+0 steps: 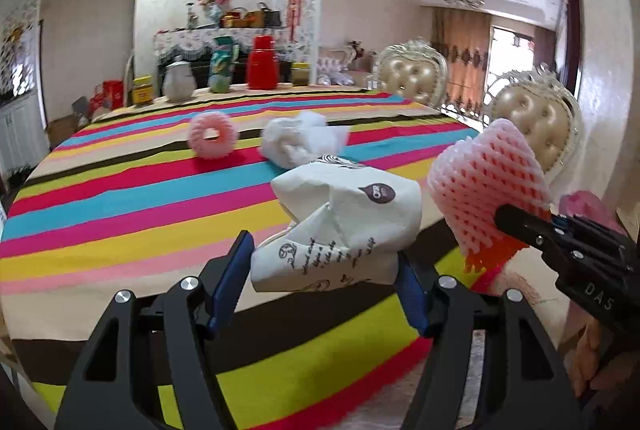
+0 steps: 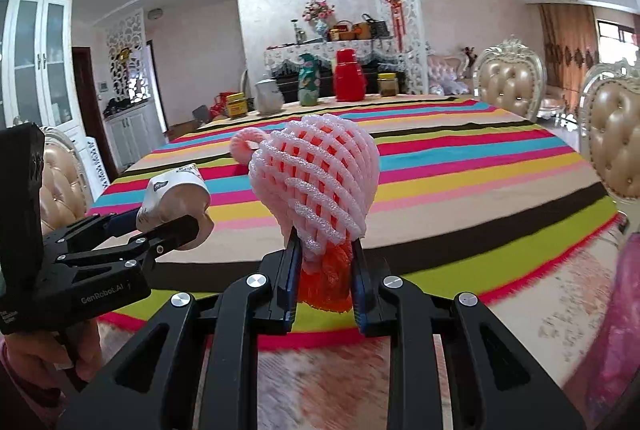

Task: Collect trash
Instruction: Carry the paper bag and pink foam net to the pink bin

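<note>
Both hands full above the table's near edge: left gripper (image 1: 324, 270) fingers clamp a crumpled paper wrapper (image 1: 340, 226), right gripper (image 2: 325, 274) fingers pinch a foam fruit net (image 2: 316, 186), which stands upright just right of the wrapper.

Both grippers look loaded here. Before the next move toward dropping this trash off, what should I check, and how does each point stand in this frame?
1. Left gripper shut on the crumpled paper cup: ok.
2. Right gripper shut on the foam fruit net: ok, though it pinches only the net's lower end.
3. Both items lifted off the striped tablecloth: ok.
4. The two grippers apart from each other: ok, close but not touching.
5. Trash left on the table: not ok; a foam ring and a white wad remain.
6. Bin or bag in sight: cannot tell; only something pink and blurred at the right edge.
</note>
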